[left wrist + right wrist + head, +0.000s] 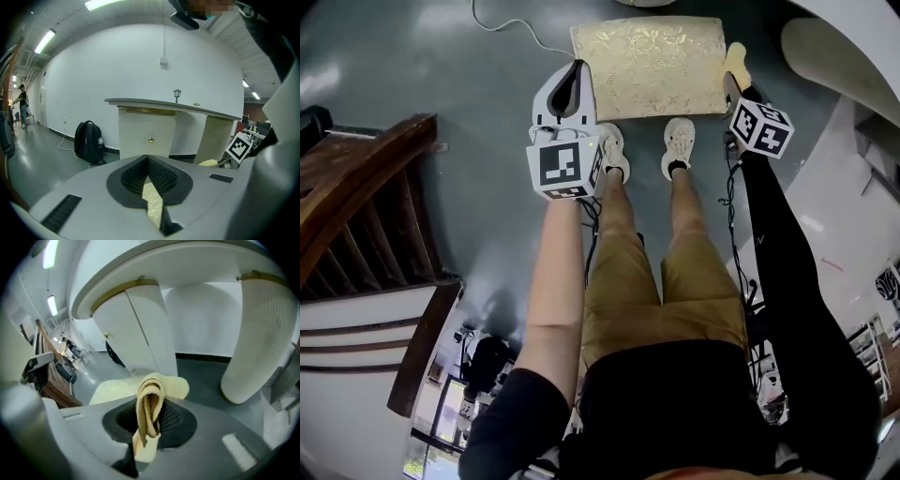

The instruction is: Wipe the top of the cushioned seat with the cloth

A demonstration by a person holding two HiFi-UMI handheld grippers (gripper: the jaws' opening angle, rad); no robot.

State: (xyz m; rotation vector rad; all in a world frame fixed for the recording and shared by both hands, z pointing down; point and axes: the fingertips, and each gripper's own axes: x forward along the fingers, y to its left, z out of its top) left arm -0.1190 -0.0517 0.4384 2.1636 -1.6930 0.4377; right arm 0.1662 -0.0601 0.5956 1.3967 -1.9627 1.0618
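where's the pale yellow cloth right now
The folded pale yellow cloth is pinched in the jaws of the right gripper; in the head view it sits at upper right, by the right edge of the gold patterned cushioned seat.

No legible writing — only coded square markers.
No word, number or brand name can be read anywhere. The only printed signs are black-and-white square patterns on the left marker cube (564,167) of the left gripper (574,82) and the right marker cube (761,127) of the right gripper (733,82) — patterns, not letters.
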